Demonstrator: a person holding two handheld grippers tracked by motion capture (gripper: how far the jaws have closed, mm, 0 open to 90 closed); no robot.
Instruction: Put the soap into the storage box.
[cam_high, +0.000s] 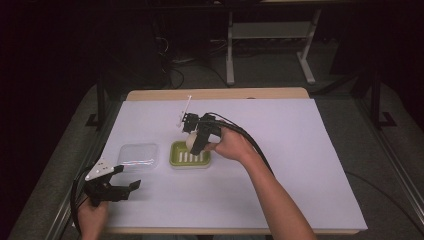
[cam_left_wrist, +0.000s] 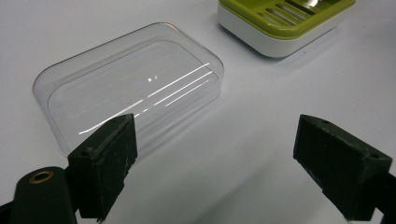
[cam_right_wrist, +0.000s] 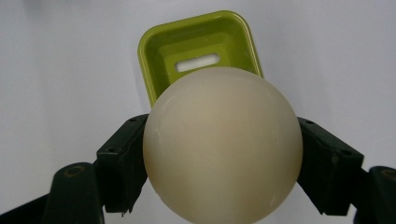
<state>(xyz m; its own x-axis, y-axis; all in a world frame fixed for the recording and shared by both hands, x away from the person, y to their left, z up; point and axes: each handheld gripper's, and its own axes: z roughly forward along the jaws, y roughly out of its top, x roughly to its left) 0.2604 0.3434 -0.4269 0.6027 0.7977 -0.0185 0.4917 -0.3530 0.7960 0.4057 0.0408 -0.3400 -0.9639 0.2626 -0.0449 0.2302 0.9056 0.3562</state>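
Note:
A cream round soap (cam_right_wrist: 223, 144) sits clamped between the jaws of my right gripper (cam_high: 194, 144), held just above the green soap dish (cam_high: 190, 155). In the right gripper view the green soap dish (cam_right_wrist: 198, 46) lies beyond the soap, its slotted floor showing. A clear plastic lid (cam_high: 138, 155) rests on the white table cover to the left of the dish. My left gripper (cam_high: 127, 189) stands open near the front left corner, nothing between its jaws. In the left gripper view the clear plastic lid (cam_left_wrist: 130, 93) lies ahead of the jaws and the green soap dish (cam_left_wrist: 280, 23) is at the top right.
The white table cover (cam_high: 300, 165) has wide bare room on the right and front. A thin white stick-like part (cam_high: 185, 111) rises behind my right gripper. Its cable (cam_high: 250, 140) trails along the forearm. Dark floor and a desk frame (cam_high: 230, 45) lie beyond the far edge.

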